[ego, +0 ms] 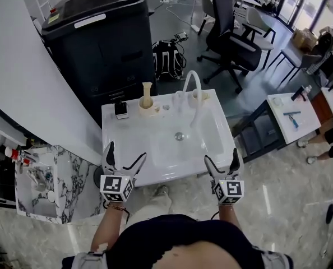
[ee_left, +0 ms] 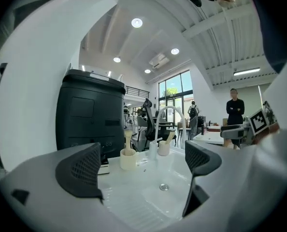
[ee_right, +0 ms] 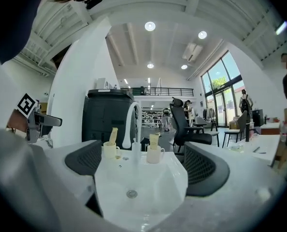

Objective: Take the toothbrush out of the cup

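Observation:
A cream cup (ego: 199, 96) stands at the back of the white sink (ego: 116, 129), right of the curved faucet (ego: 192, 87); a beige toothbrush (ee_left: 169, 137) leans in it. Left of the faucet a second cream cup (ego: 147, 106) holds an upright beige stick (ego: 147, 91). In the right gripper view the same cups show as the right cup (ee_right: 154, 154) and the left cup (ee_right: 109, 150). My left gripper (ego: 125, 152) and right gripper (ego: 220, 154) hover at the sink's front edge, both open and holding nothing, well short of the cups. The left gripper (ee_left: 141, 170) and right gripper (ee_right: 143, 166) both face the basin.
A small black object (ego: 121, 110) sits on the sink's back left corner. Behind the sink stand a tall black machine (ego: 99, 32), a backpack (ego: 167, 58) and an office chair (ego: 231, 35). A marble shelf (ego: 37, 178) with small items lies to the left. A person (ee_left: 235, 115) stands far right.

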A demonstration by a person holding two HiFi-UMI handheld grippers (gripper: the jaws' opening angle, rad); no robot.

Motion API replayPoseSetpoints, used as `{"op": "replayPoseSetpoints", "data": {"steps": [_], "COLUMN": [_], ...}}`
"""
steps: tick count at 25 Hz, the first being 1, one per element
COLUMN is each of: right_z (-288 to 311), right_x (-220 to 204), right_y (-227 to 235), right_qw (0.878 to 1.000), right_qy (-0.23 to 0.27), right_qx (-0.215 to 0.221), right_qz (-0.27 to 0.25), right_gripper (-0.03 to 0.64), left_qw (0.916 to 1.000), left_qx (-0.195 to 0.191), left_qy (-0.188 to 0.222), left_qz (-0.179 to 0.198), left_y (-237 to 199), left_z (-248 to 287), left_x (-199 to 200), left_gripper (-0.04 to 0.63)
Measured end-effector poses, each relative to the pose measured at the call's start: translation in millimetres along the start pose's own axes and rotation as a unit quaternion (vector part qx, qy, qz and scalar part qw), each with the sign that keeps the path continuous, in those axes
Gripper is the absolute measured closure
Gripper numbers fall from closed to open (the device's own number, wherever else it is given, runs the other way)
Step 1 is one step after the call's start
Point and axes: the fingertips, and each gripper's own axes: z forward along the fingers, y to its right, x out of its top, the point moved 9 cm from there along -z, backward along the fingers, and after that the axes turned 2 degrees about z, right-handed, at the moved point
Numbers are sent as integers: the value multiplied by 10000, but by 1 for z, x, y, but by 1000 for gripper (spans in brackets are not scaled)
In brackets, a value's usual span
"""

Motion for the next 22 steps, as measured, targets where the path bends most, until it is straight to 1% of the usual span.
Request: {"op": "replayPoseSetpoints", "data": {"steps": [2, 4, 8, 11, 15, 22], "right_z": [19, 35, 56, 73, 92, 110], "right_x": [6, 10, 8, 4, 6, 7], "right_y": [10, 21, 37, 40, 40, 53], "right_qw": [10000, 9999, 9998, 9997, 9998, 9995], "right_qy": [15, -28, -88, -93, -60, -151], "right_qx": [-28, -47, -200, -217, -144, -181], "right_qz": [-65, -94, 30, 102, 153, 210], "right_gripper": [92, 92, 92, 92, 92, 92], "left_qw": [9999, 9999, 9998, 9996, 9999, 9999], "left_qx": [-62, -33, -151, -206, -143, -39], "left_qy": [12, 37, 114, 164, 15, -130], "left_qz": [84, 149, 97, 95, 56, 55], "left_y": [-7, -13, -22, -31, -41, -50], "left_z": [21, 42, 82, 110, 144, 201], "left_x": [4, 8, 15, 22, 24, 18], "left_gripper": [51, 51, 51, 51, 51, 51]}}
